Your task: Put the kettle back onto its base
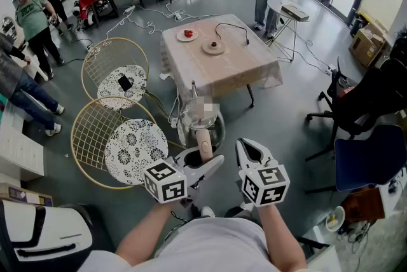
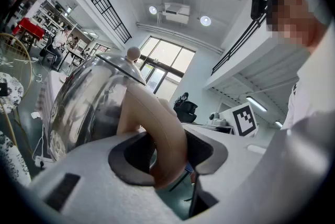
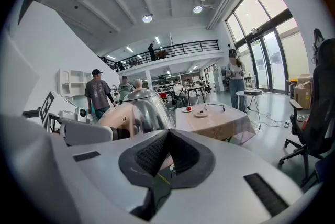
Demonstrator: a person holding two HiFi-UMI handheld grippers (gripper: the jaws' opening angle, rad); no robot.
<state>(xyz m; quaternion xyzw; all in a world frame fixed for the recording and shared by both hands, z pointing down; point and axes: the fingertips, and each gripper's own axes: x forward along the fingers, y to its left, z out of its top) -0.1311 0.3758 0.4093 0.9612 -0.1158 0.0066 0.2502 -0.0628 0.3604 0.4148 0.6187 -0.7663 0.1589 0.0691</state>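
A glass kettle (image 1: pixel 200 124) with a steel lid and a beige handle (image 1: pixel 205 147) hangs in the air above the floor, short of the table (image 1: pixel 235 67). My left gripper (image 1: pixel 205 161) is shut on that handle; in the left gripper view the handle (image 2: pixel 157 129) sits clamped between the jaws, with the kettle (image 2: pixel 89 102) beyond it. The round kettle base (image 1: pixel 213 46) with its black cord lies on the table's far side. My right gripper (image 1: pixel 249 151) is shut and empty, beside the kettle (image 3: pixel 144 113). In the right gripper view the right gripper (image 3: pixel 167 152) has its pads together.
A plate with something red (image 1: pixel 187 34) lies next to the base. Two round wire chairs (image 1: pixel 121 74) (image 1: pixel 117 143) stand left of the table. Office chairs (image 1: pixel 365 143) stand at the right, with a small round table (image 1: pixel 286 9) and a standing person behind. Cables cross the floor.
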